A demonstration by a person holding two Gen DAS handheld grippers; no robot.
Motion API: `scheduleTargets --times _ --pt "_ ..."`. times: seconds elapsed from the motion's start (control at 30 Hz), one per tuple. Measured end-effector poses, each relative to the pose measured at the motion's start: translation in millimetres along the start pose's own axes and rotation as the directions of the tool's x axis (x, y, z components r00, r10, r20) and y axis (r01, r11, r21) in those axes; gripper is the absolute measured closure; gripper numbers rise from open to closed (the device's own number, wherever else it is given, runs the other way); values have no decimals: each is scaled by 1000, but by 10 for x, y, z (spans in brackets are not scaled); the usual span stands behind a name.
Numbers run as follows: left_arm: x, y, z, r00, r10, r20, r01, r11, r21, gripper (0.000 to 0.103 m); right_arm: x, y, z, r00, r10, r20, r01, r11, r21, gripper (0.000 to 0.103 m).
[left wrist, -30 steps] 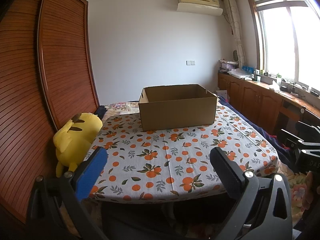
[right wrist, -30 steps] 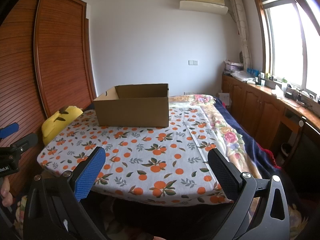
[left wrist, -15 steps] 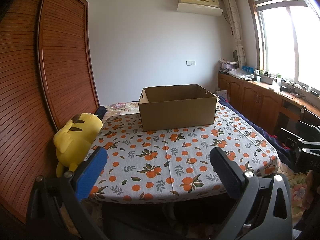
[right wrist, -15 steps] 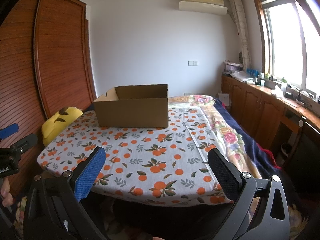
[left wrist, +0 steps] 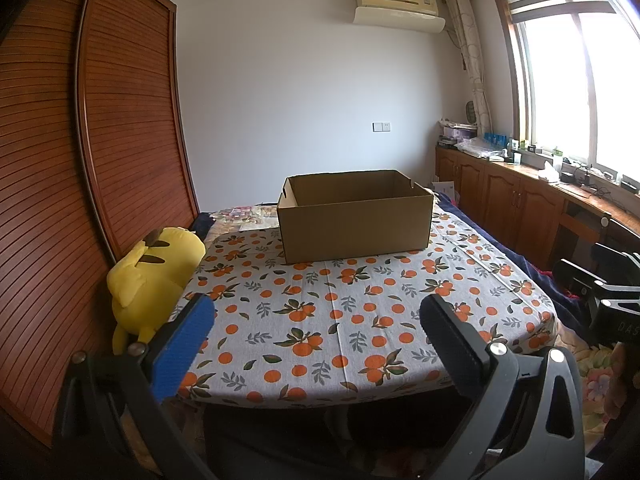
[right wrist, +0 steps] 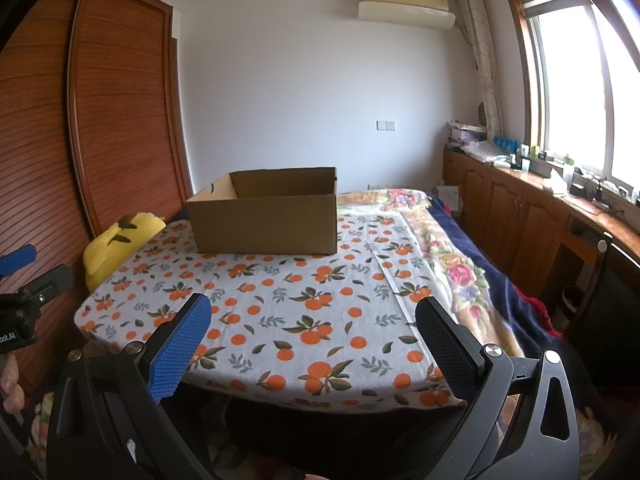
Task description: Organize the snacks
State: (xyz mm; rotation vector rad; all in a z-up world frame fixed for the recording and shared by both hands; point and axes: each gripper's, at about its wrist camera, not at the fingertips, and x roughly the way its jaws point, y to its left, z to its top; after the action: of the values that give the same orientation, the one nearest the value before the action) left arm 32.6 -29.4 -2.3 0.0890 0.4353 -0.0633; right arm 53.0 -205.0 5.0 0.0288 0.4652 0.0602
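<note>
Evidently nothing is done yet: left claw (left wrist: 316,320) and right claw (right wrist: 312,320) both hang spread and empty. Beyond them, at twelve o'clock on the worktop (left wrist: 360,312), the box (left wrist: 354,216) waits; no snacks show.
</note>
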Motion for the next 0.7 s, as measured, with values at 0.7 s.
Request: scheduleTargets --times 0.7 --pt "-7 0 9 1000 1 2 -1 1000 -1 0 -6 -5 3 1000 0 1 0 1000 1 0"
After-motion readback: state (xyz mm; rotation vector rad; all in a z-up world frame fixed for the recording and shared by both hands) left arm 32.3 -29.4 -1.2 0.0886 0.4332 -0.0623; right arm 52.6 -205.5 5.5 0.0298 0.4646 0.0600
